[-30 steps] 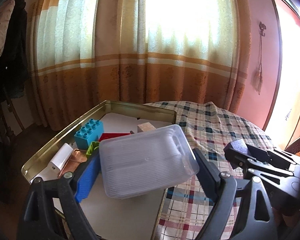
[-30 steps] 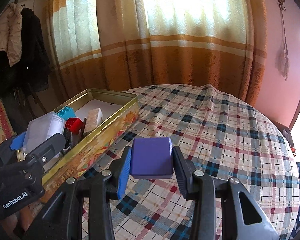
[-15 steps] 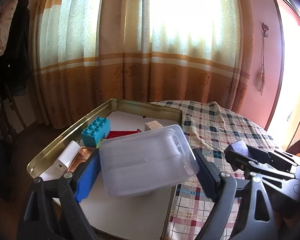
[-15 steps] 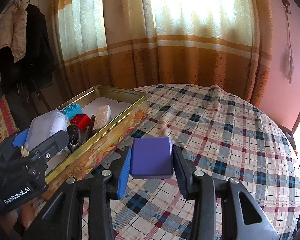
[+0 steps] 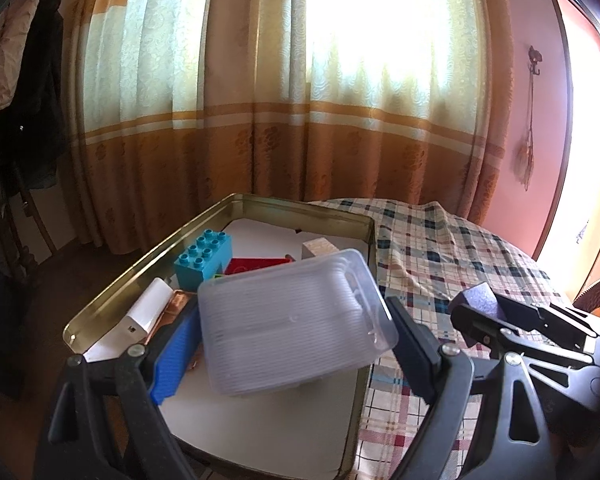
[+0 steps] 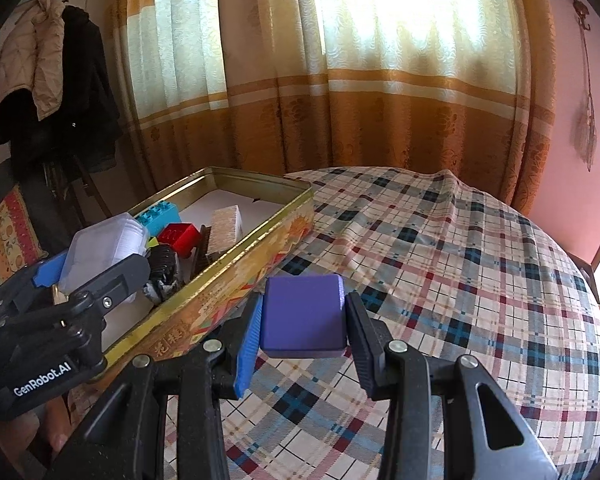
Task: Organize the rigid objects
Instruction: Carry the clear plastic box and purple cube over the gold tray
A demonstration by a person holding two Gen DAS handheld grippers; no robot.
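Holding clear box (image 5: 292, 322) clamped in L gripper (image 5: 290, 344) over tin (image 5: 300, 216), purple block (image 6: 303, 312) clamped in R gripper (image 6: 302, 328) beside tin, prob. for stowing inside.

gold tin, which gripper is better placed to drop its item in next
Left. The left gripper holds the clear plastic container right over the gold tin; the right gripper's purple block sits outside it, above the tablecloth.

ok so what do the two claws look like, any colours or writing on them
Both are black plastic two-finger claws with silver pivot screws. The left claw and the right claw each have one blue ribbed pad and one black one. The left claw's body carries white GenRobot.AI lettering, seen from the right wrist view.
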